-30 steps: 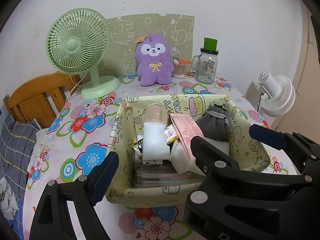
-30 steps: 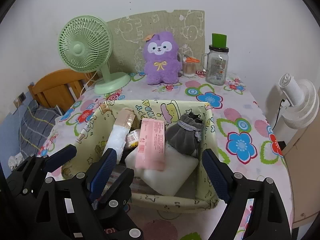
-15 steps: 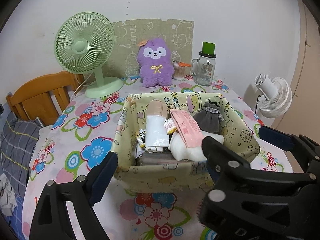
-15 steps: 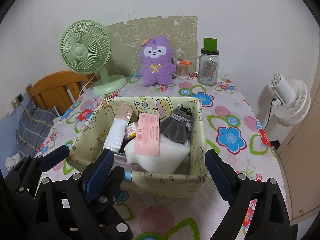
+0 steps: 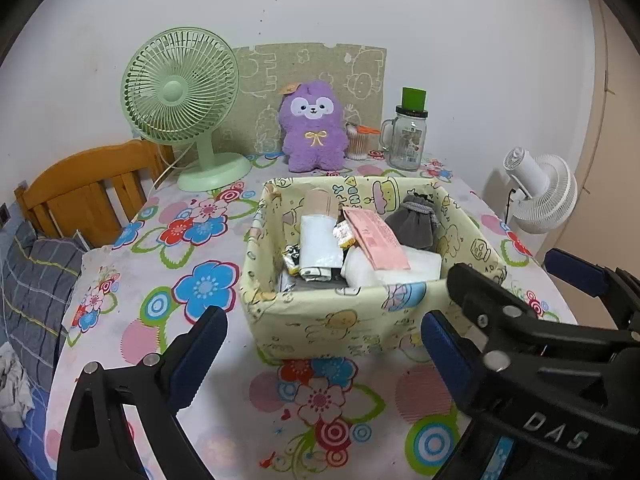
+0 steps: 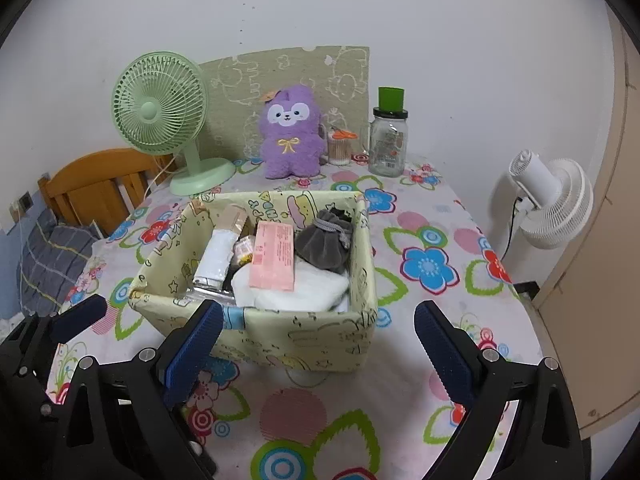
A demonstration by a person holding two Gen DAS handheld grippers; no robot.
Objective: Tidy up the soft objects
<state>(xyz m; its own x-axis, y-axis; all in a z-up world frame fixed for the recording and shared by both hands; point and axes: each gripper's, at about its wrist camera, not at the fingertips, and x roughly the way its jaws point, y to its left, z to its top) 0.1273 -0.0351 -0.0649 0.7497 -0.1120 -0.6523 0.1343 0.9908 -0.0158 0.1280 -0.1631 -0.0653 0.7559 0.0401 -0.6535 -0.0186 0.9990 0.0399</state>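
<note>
Right wrist view alone: fabric bin's [image 6: 304, 336] right outer wall.

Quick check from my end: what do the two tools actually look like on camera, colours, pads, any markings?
Both are matte black plastic frames with silver screw heads. The left tool and right tool each carry ribbed blue pads on their fingers. In the left wrist view the right tool's body shows white lettering reading "DAS" and a small blue label beneath. No cables or sleeves are visible.

right claw [image 5: 556, 436]: "DAS" in pale letters on black body | bin [image 5: 340, 328]: cartoon lettering on inner wall, unreadable | jar [image 5: 407, 142]: label too small
</note>
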